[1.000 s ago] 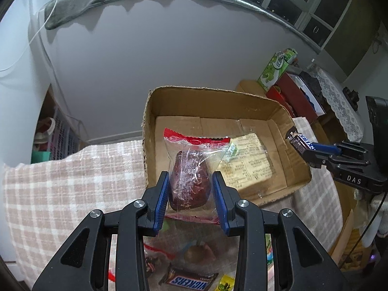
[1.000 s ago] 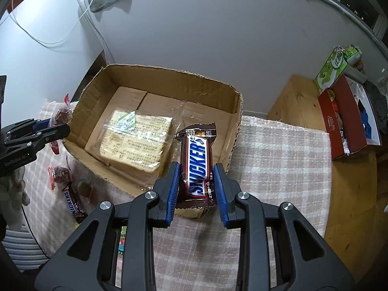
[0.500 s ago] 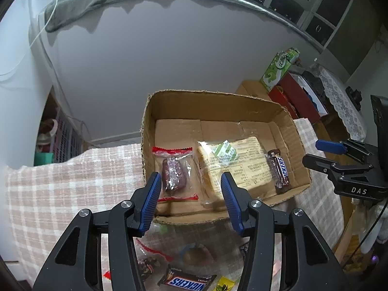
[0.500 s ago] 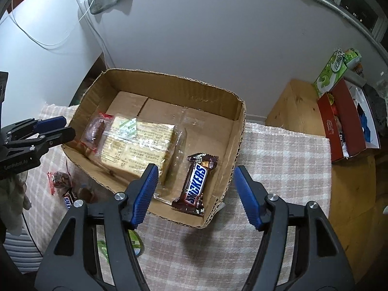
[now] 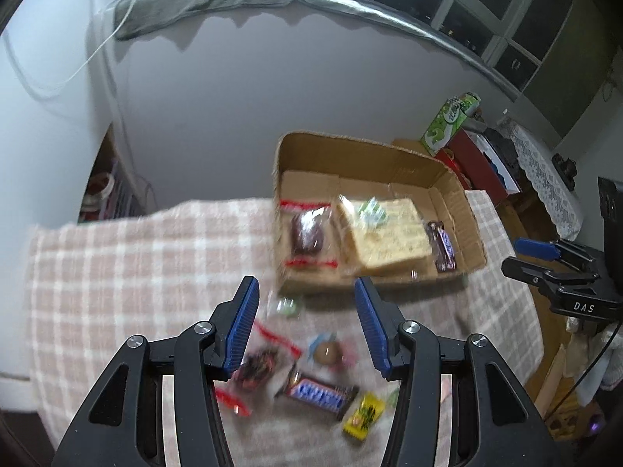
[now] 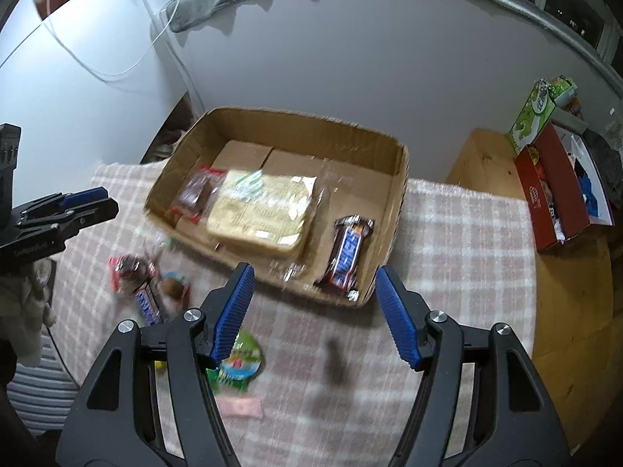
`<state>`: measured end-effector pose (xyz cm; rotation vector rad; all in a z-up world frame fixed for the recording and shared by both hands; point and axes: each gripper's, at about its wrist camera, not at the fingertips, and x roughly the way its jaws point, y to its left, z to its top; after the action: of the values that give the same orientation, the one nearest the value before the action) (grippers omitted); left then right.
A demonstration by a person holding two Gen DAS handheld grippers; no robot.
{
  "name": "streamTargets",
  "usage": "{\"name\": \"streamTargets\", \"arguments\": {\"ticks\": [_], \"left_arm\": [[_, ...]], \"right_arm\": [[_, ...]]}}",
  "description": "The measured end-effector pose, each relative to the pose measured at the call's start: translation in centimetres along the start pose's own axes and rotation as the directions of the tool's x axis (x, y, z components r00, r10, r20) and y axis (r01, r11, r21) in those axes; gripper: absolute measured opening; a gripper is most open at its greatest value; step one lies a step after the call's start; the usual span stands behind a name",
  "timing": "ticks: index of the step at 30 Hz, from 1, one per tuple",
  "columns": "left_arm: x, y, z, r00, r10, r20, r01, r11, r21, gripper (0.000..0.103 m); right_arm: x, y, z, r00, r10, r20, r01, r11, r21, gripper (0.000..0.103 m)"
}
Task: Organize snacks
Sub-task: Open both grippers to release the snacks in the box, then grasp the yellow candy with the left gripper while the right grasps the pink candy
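Note:
A cardboard box (image 5: 362,151) (image 6: 296,124) sits on the checked cloth. In it lie a red-sealed dark snack bag (image 5: 307,231) (image 6: 196,194), a clear-wrapped cracker pack (image 5: 385,233) (image 6: 261,214) and a Snickers bar (image 5: 442,247) (image 6: 346,251). My left gripper (image 5: 305,329) is open and empty above loose snacks in front of the box: a Snickers bar (image 5: 317,393), a dark snack bag (image 5: 257,366), a round sweet (image 5: 327,352), a yellow sweet (image 5: 364,416). My right gripper (image 6: 315,311) is open and empty in front of the box.
A green packet (image 6: 239,358) and a pink wrapper (image 6: 239,406) lie on the cloth (image 6: 447,272) near my right gripper. A red box (image 6: 545,194) and a green carton (image 6: 537,116) stand on a wooden table to the right. A grey wall rises behind.
Both grippers let go of their snacks into the box, opened wide and pulled back from it. The left one now hangs over the loose snacks in front.

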<state>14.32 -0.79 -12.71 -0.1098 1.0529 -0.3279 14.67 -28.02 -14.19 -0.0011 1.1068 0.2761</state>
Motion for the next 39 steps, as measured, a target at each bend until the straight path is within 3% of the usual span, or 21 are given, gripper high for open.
{"name": "streamTargets", "arguments": {"ticks": [16,18,23,39], "left_arm": [[-0.5,-0.6,-8.7,0.993,-0.052,-0.104,0.048,0.998,-0.038,0.05],[-0.2,-1.2,-9.6,0.991,-0.066,-0.12,0.063,0.998,-0.03,0.05],[0.7,-2.5,-11.2,0.983,-0.092,-0.157,0.093,0.996,-0.002,0.049],[3.5,-4.0,-12.0,0.971,-0.084,-0.222,0.103,0.992,0.075,0.049]], "right_arm": [[1.3,3.6,-9.8,0.982,0.101,-0.161,-0.11,0.992,-0.054,0.067],[1.7,4.0,-10.4,0.976,0.125,-0.18,-0.14,0.988,-0.068,0.059],[2.9,4.8,-10.8,0.966,0.139,-0.218,-0.17,0.977,-0.126,0.044],[7.7,6.2,-10.2,0.927,0.177,-0.331,-0.247,0.952,-0.184,0.044]]}}
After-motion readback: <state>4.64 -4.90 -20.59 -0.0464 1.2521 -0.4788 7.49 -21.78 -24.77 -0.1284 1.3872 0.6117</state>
